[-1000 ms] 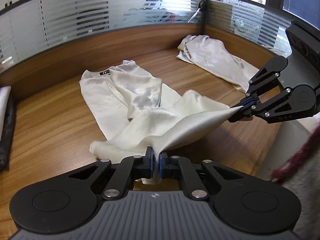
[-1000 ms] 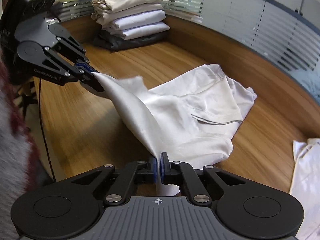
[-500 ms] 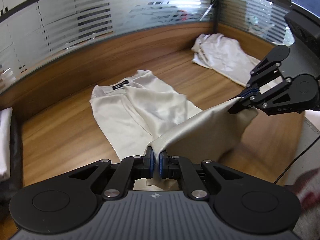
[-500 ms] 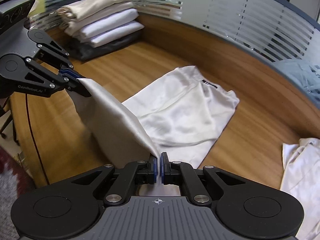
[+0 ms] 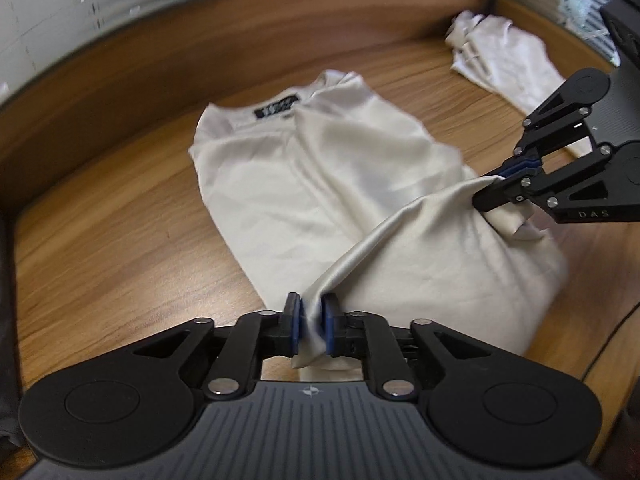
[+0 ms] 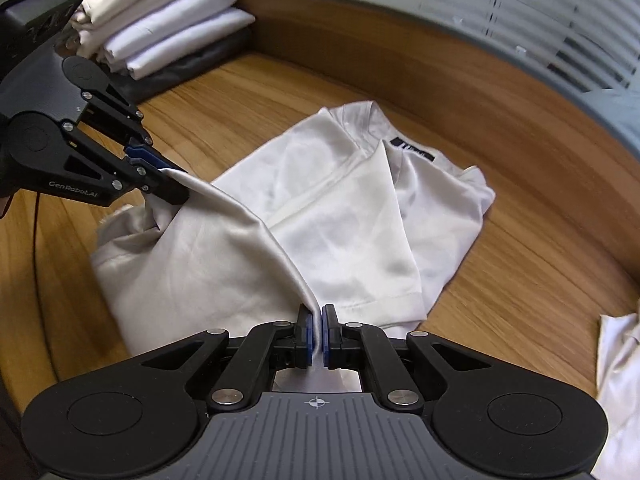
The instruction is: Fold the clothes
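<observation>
The left gripper [image 5: 311, 322] and right gripper [image 6: 316, 334] each pinch the hem of the cream satin shirt [image 5: 320, 184], jaws nearly closed on fabric. The shirt lies mid-surface on the curved wooden desk [image 5: 120, 240], collar toward the far edge.

Even, soft daylight, brightest off the frosted glass partition [image 6: 500, 4] up top; shadows weak. Heavy fisheye bending at edges, motion blur smears the wooden desk [image 5: 100, 240] and background; corners dark.

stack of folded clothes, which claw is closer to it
Left. The left claw sits on the side of the shirt toward the stack of folded clothes; the right claw holds the shirt's other corner, farther from the stack.
</observation>
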### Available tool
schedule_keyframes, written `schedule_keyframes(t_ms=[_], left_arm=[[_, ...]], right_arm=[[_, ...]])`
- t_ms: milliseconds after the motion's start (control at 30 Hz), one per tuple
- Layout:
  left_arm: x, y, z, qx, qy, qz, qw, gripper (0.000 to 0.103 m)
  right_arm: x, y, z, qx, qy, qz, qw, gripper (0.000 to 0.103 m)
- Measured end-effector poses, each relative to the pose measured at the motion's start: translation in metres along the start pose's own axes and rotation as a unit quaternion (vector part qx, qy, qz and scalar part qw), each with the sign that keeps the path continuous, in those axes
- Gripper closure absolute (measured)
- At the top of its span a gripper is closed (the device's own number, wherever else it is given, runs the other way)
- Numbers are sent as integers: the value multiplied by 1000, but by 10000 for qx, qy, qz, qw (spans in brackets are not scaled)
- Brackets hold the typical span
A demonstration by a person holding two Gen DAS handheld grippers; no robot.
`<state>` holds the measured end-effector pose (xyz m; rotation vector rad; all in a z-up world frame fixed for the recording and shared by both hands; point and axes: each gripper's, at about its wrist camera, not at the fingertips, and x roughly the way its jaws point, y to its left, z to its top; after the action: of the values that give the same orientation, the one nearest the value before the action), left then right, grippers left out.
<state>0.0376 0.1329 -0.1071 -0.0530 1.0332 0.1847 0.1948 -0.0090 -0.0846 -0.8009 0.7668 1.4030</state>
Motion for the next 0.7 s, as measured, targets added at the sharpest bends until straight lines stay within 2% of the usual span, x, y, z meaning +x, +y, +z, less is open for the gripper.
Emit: schedule_keyframes(t_ms=[100,167,267,433,567,700], left_arm=[[7,5,1,-133,15,17,9999,78],[6,10,1,-292,-174,-27,9994,75],[-5,22,1,-642,-501,21,9967,70],[-22,40,-3,-994,-625,166,9929,70],[-41,35,-17,-838,-664,14,9943,66],[-57,12,-34,-335,-665,-171,9971,63]], right_arm=[[12,-3,-2,2,31,-75,10000,91],[15,-5,-4,78,-6,-179,9998,81],[18,-8,-6,193,-63,-334,9992,76],[5,-14,-8,524,-329,-593,9963,75],[-17,-16,-13,734,-542,-561,9942,65],[-39,-14,-22,827,-684,-407,9934,65]])
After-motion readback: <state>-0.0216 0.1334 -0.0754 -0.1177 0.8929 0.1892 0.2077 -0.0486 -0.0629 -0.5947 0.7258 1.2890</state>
